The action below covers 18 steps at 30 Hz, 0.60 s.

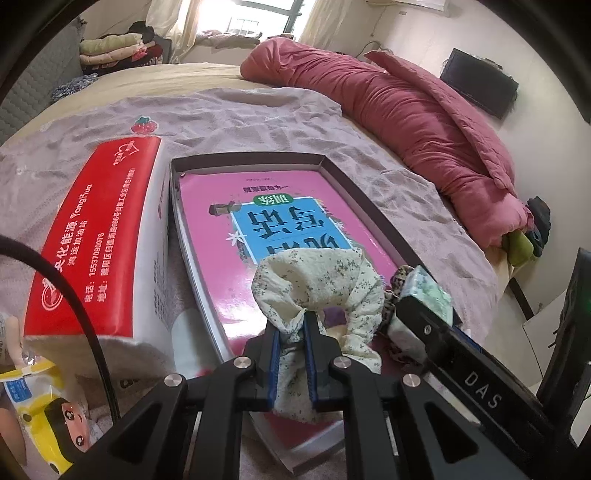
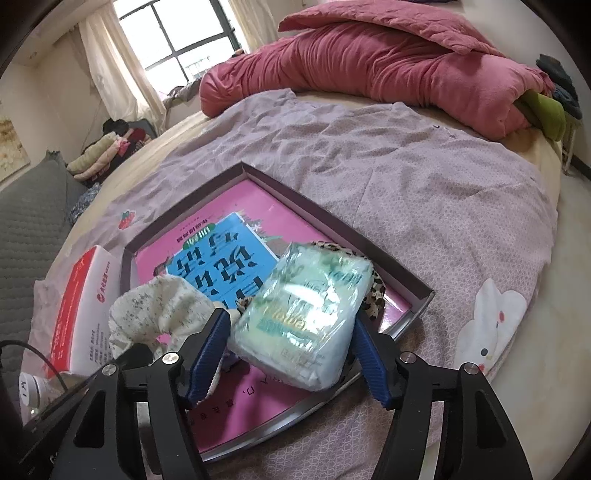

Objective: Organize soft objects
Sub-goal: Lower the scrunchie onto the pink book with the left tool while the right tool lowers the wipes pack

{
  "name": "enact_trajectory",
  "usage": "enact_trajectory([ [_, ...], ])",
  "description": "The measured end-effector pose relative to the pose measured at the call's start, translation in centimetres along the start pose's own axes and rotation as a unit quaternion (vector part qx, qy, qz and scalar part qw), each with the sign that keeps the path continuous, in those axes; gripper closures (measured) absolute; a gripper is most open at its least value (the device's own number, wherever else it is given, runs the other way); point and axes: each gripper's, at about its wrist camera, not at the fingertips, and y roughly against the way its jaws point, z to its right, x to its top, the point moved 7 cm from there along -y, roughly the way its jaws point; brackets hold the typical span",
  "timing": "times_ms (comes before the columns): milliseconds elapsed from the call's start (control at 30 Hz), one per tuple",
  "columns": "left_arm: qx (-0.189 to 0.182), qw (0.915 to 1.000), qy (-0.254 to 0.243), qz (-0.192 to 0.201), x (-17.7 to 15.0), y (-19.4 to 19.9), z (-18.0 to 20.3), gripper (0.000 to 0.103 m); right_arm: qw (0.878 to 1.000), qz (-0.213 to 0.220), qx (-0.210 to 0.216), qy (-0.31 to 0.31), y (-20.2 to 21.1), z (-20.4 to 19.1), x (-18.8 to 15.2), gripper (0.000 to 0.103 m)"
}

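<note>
A: Cream floral fabric, a scrunchie (image 1: 317,295), was clamped in the left gripper (image 1: 293,354), jaws squeezed tight on it, tool angled down over the tray (image 1: 354,177).

B: And the right gripper (image 2: 291,354)?

A: Also tilted down. Jaws stood wide; a pale green tissue pack (image 2: 306,314) sat between the blue pads (image 2: 207,354), leaning toward the right one. Couldn't tell whether either pad actually pressed on it. In the left wrist view the right tool came in from the right edge, pack at its tip.

B: Where was the pack?

A: Over the tray's near right part, on top of a leopard-print cloth (image 2: 373,291). Scrunchie hung just left of it.

B: Tray contents?

A: Pink book (image 1: 288,225) with a blue label, lying flat inside.

B: Surroundings?

A: Tray sat on a lilac sheet (image 2: 424,192) spread over a bed. Red-and-white tissue box (image 1: 99,236) touched the tray's left wall. Rose quilt (image 1: 399,114) was bunched along the far side. Window (image 2: 177,33) with curtains behind, folded bedding (image 1: 110,48) stacked near it, dark screen (image 1: 480,83) on the wall.
</note>
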Motion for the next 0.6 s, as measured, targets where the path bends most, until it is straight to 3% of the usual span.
enact_trajectory([
  [367,-0.016,0.9995,-0.026,0.011,-0.9,1.6,1.6,0.090,0.998,0.037,0.017,-0.041,1.5,1.4,0.8,0.030],
  [600,-0.007,0.9972,-0.072,0.020,-2.0,2.2,2.9,0.090,0.998,0.040,0.020,-0.052,1.6,1.8,0.8,0.030],
])
